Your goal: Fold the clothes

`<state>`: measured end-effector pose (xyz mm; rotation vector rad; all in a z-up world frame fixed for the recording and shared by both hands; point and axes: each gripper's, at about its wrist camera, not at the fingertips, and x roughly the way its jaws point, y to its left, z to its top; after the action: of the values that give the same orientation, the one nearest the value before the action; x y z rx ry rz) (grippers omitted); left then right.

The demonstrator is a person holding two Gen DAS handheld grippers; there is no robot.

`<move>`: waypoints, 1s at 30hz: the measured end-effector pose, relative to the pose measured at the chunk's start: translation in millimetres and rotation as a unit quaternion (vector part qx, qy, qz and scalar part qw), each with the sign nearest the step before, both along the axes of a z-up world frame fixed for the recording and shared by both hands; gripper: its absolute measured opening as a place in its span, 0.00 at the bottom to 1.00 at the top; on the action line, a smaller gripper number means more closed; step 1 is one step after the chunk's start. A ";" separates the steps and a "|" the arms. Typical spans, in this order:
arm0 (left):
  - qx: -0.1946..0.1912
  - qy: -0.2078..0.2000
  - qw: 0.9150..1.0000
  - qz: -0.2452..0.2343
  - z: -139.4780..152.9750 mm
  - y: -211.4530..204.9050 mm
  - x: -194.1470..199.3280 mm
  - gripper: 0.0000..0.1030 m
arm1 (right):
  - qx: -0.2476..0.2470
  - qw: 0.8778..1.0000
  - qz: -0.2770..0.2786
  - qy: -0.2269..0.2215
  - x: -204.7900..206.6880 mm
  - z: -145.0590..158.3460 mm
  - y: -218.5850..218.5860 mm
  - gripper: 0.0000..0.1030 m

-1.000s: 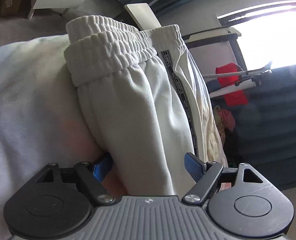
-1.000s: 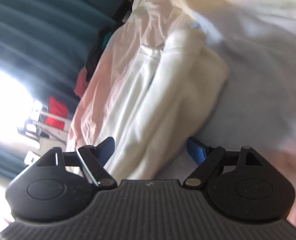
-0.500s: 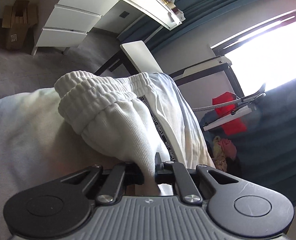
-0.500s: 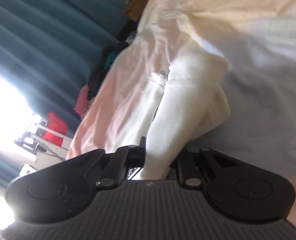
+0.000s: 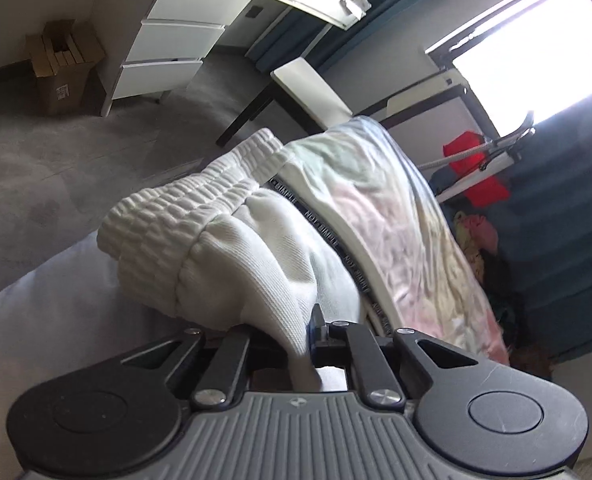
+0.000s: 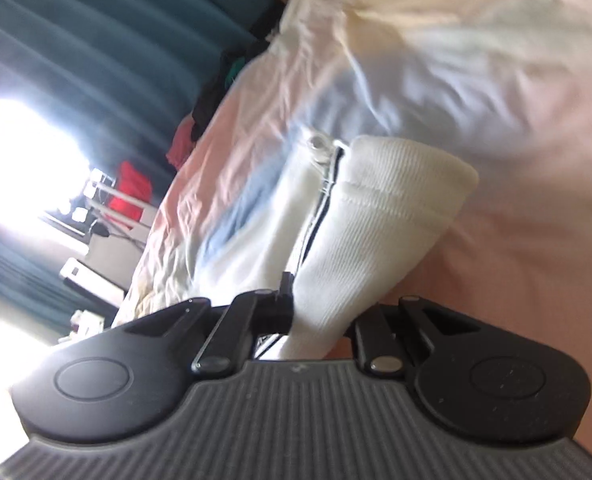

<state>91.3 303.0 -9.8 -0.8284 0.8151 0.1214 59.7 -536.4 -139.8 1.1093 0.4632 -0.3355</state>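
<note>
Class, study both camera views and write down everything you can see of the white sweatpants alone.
The white sweatpants look like soft, ribbed knit cotton, with a gathered elastic waistband and a black side stripe lettered "NOT SIMPLE". They lie bunched on a pale, wrinkled bedsheet. The left hand-held gripper is shut on fabric below the waistband; the right hand-held gripper is shut on a ribbed cuff end, near a metal snap.

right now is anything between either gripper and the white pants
Nothing visible. The left gripper is already shut on the white pants near the waistband, and the right gripper is shut on another part of them. Only the bedsheet lies underneath.
</note>
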 end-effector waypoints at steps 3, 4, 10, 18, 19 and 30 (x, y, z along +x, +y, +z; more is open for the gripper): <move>0.020 0.010 0.999 -0.049 4.9 -7.4 -0.9 0.23 | 0.023 1.000 -0.019 0.004 -12.1 -6.6 -3.0 0.28; 0.030 0.011 0.997 -0.064 8.8 -10.9 -4.8 0.42 | 0.020 1.000 -0.019 0.008 -16.7 -4.2 -3.1 0.34; 0.172 0.012 0.972 -0.161 40.3 -61.0 -50.0 0.70 | 0.005 0.999 -0.032 -0.008 -62.9 15.7 -4.6 0.61; 0.224 -0.048 0.907 -0.354 39.7 -202.9 -55.0 0.80 | -0.041 0.999 -0.007 0.022 -46.0 35.9 -3.0 0.54; 0.217 -0.052 0.901 -0.372 33.1 -224.2 -53.1 0.80 | -0.038 0.999 -0.009 0.031 -45.2 35.1 -2.5 0.47; 0.361 -0.150 0.721 -0.573 -68.8 -435.9 -49.7 0.80 | 0.059 0.995 -0.051 0.059 -64.6 -3.3 -10.3 0.49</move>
<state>41.6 -132.9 -78.6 0.4899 0.7542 -0.7548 -4.9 -546.7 -143.1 1.2351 0.5371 -0.4690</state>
